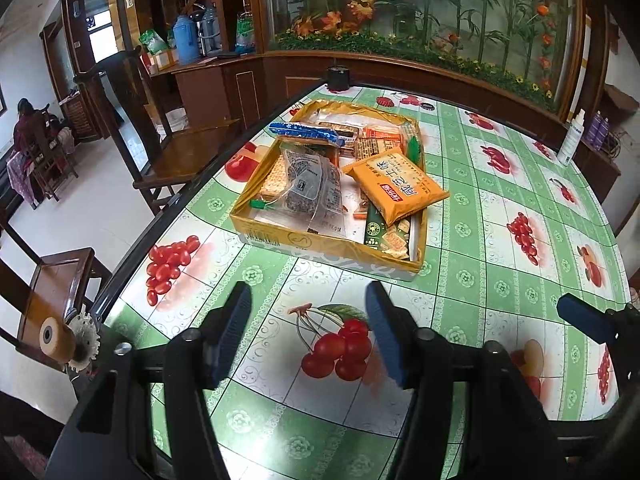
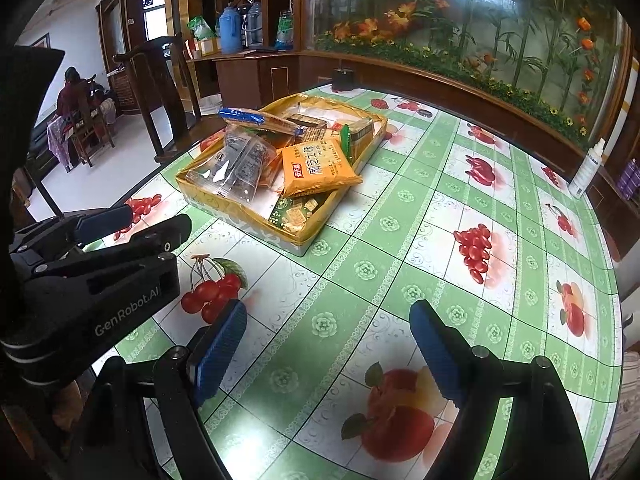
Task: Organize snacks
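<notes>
Snacks heaped in a shallow yellow tray [image 1: 280, 236] on the table [image 1: 472, 216], near its far left corner, over a green checked cloth printed with fruit. On top, tilted over the tray's right rim: an orange cracker packet [image 1: 396, 186]. Left of it, a clear bag [image 1: 312, 192] of dark pieces; behind that, a blue-ended biscuit pack [image 1: 306, 133]; under the orange packet at the near corner, a green cracker packet [image 1: 386, 236]. Left gripper [image 1: 308, 332] hovering above printed cherries on the near side of the tray, pads parted, nothing between them. Right gripper [image 2: 328, 354] beside it to the right, spread wide, also empty, well short of the tray. White spray bottle [image 1: 571, 138] upright at the table's far right edge. Dark wooden chair [image 1: 160, 136] beside the left edge. Black holder [image 1: 338, 76] at the far corner.
</notes>
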